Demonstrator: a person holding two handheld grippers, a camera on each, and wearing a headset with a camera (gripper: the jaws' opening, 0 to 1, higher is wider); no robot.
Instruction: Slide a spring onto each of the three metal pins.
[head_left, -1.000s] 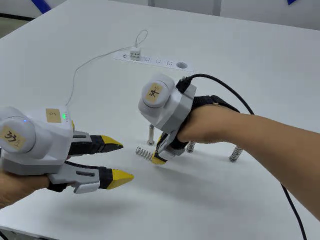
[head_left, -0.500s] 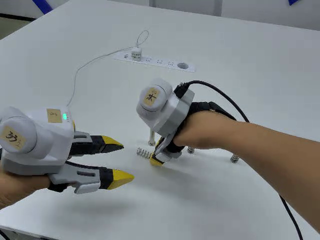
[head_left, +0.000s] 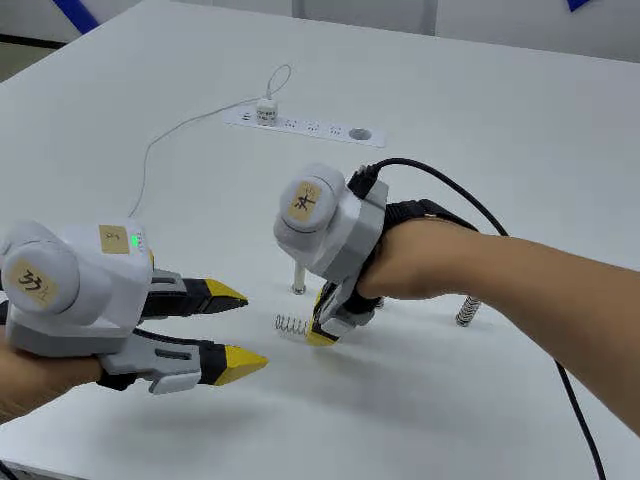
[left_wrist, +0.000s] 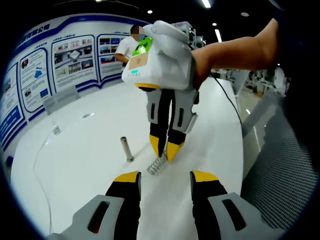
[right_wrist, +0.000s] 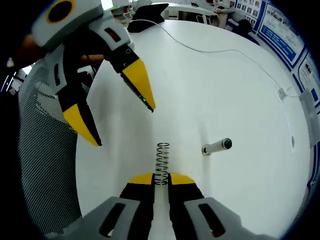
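The left gripper (head_left: 252, 328) has its fingers gaping wide, empty. The right gripper (head_left: 322, 335) pinches one end of a small coiled wire spring (head_left: 290, 324) lying on the white counter (head_left: 500, 150), near a bare steel pin (head_left: 298, 277). Behind, the forearm (head_left: 520, 290) half-hides a spring-sleeved pin (head_left: 468, 310).

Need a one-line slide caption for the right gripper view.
Right gripper shut on one end of a spring, a bare metal pin beside it.
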